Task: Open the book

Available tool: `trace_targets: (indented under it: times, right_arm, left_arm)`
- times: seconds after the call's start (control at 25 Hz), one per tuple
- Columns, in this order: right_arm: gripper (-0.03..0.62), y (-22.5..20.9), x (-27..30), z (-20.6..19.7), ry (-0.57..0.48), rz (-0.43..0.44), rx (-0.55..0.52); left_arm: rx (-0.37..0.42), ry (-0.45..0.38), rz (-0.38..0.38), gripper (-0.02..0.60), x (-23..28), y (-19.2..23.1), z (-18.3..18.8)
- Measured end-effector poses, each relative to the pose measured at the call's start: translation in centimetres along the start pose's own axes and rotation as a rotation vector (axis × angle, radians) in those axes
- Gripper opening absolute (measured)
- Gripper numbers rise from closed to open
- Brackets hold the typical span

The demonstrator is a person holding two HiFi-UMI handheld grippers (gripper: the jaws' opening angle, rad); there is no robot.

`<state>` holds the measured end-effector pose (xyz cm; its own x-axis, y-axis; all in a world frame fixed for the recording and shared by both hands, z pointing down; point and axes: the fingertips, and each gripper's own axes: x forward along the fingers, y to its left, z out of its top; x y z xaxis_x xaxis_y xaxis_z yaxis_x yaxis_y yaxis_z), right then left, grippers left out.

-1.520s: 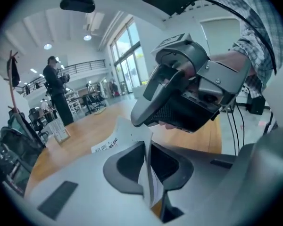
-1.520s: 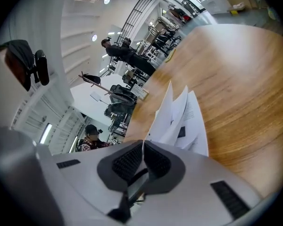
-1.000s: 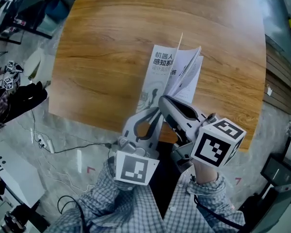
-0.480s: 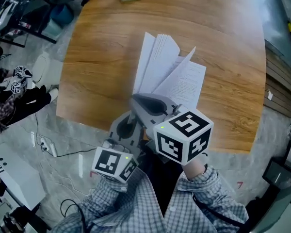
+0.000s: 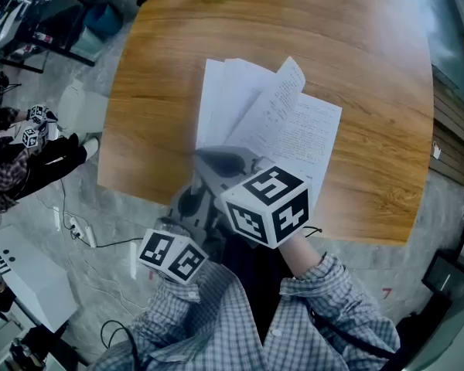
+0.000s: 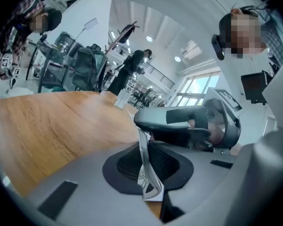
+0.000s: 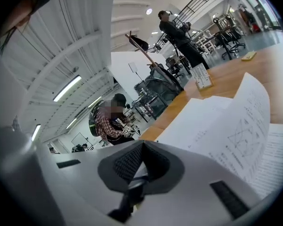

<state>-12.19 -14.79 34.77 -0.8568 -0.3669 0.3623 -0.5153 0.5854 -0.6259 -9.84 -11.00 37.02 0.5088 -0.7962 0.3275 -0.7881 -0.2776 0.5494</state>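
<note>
Fanning open near the front edge of the tabletop (image 5: 356, 45), the book (image 5: 294, 130) shows whole in the head view only. The left tool (image 6: 142, 161) pinches its cover (image 6: 148, 185), seen in that tool's own view. Jaws of the right tool (image 7: 139, 161) just closed together, nothing clearly between.

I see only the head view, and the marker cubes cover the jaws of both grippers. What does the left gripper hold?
Observer: The left gripper view shows the left gripper shut on the book cover.
Operator: And the right one?
Observer: The right gripper has just closed further and is shut; a thin pale edge lies between its pads, perhaps a page.
Operator: Is anyone nearby?
Observer: A person in dark clothes stands beyond the table.
</note>
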Motion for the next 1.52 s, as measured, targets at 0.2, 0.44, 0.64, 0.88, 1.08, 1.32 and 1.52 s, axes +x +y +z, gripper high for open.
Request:
trace_targets:
  times: [0.2, 0.44, 0.64, 0.88, 1.08, 1.32, 1.52]
  right_arm:
    - [0.02, 0.2, 2.8, -0.7, 0.038, 0.019, -0.03]
    - [0.02, -0.6, 0.9, -1.2, -0.041, -0.06, -0.05]
    - [0.02, -6.2, -5.3, -1.8, -0.077, -0.447, -0.24]
    - [0.02, -10.5, -4.2, -5.6, 0.168, -0.618, -0.521]
    - [0.02, -10.7, -2.1, -6.1, 0.193, -0.573, -0.552]
    - [0.02, -10.5, -0.2, -7.0, 0.239, -0.544, -0.588]
    - [0.02, -10.6, 0.3, -7.3, 0.258, -0.549, -0.611]
  left_arm:
    - [-0.148, -0.04, -0.012, 0.032, -0.2, 2.9, 0.0]
    - [-0.215, -0.07, -0.04, 0.032, -0.2, 4.5, 0.2]
    - [-0.259, -0.062, -0.004, 0.032, 0.0, 6.6, -0.4]
    - [-0.257, -0.052, 0.029, 0.032, 0.1, 8.1, -0.7]
    - [-0.136, 0.029, 0.124, 0.038, 0.0, 9.9, -1.5]
    - [-0.086, 0.128, 0.244, 0.073, -1.5, 12.1, -3.3]
    - [-0.055, 0.115, 0.312, 0.074, -4.6, 13.4, -2.5]
